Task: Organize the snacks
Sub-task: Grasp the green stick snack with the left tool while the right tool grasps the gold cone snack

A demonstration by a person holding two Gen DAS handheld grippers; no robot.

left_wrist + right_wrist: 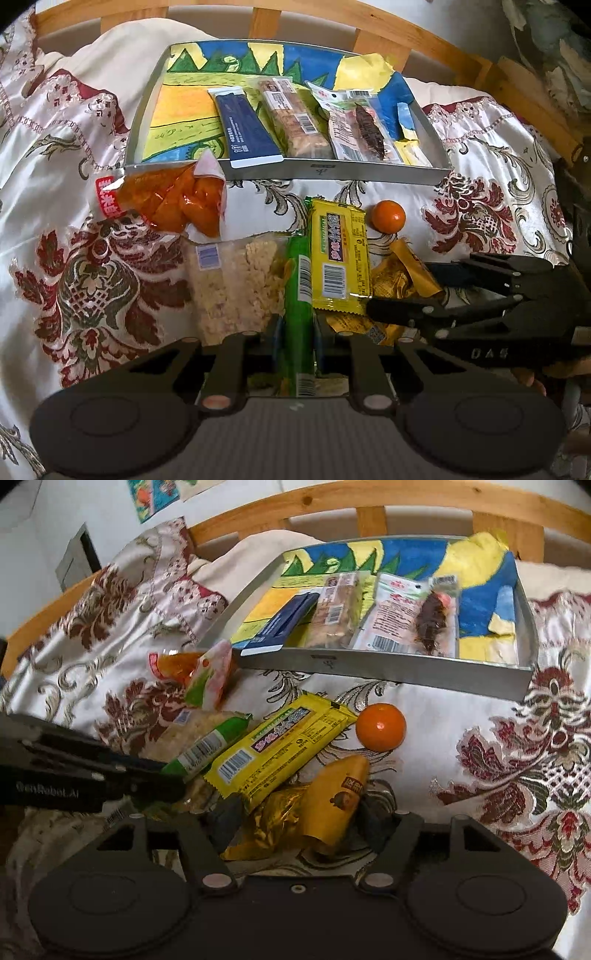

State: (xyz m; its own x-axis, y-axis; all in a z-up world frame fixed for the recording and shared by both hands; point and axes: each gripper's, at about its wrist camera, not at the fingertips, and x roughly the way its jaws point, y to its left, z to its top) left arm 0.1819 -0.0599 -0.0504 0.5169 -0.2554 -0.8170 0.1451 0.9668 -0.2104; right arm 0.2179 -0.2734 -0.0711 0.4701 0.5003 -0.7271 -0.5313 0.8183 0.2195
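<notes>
We find a bed (74,155) covered with a cream spread patterned in dark red, with a wooden slatted frame (369,22) along its far side. On the spread sits a shallow grey tray (332,173) lined with a coloured drawing. Four packets lie side by side in the tray: a dark blue packet (247,129) at the left, its near end propped on the front rim, then a clear-wrapped bar (295,118), a white packet (340,125) and a dark brown snack (369,129) in clear wrap.

On the spread just in front of the tray we note the loose snacks — an orange bag (173,199) at the left, a clear pack of rice crackers (236,280), a yellow bar (340,254) and a gold-wrapped snack (332,790) in a pile, and one small orange fruit (388,216) apart from them.

The left gripper (297,321) is clenched on a green stick packet (297,291), which lies among the pile beside the yellow bar. The right gripper (303,816) stands released, its fingers either side of the gold-wrapped snack with no pad pressing it.
</notes>
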